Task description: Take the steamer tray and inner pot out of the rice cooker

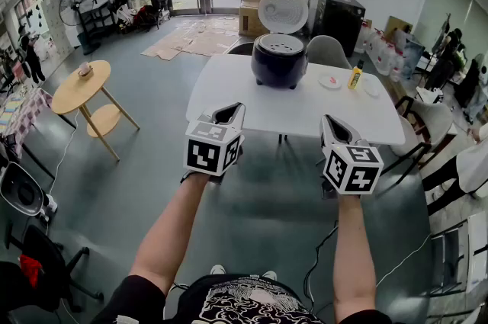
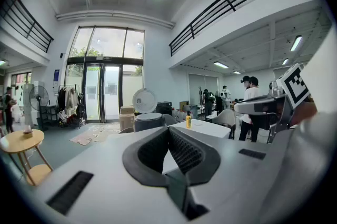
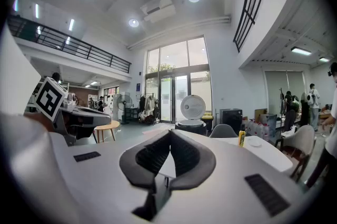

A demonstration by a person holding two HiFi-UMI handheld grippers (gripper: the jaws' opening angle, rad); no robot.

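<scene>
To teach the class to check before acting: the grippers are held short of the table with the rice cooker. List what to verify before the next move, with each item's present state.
1. Round white lid of the dark round rice cooker raised: ok.
2. Pale perforated steamer tray visible in the cooker's mouth: ok.
3. Inner pot beneath the tray: cannot tell, hidden.
4. Left gripper and right gripper, fingers open for a grasp: not ok, both shut and empty.
5. Cooker within reach: not ok, both grippers short of the near edge of the white table.
6. Bare tabletop in front of the cooker for setting parts down: ok.
</scene>
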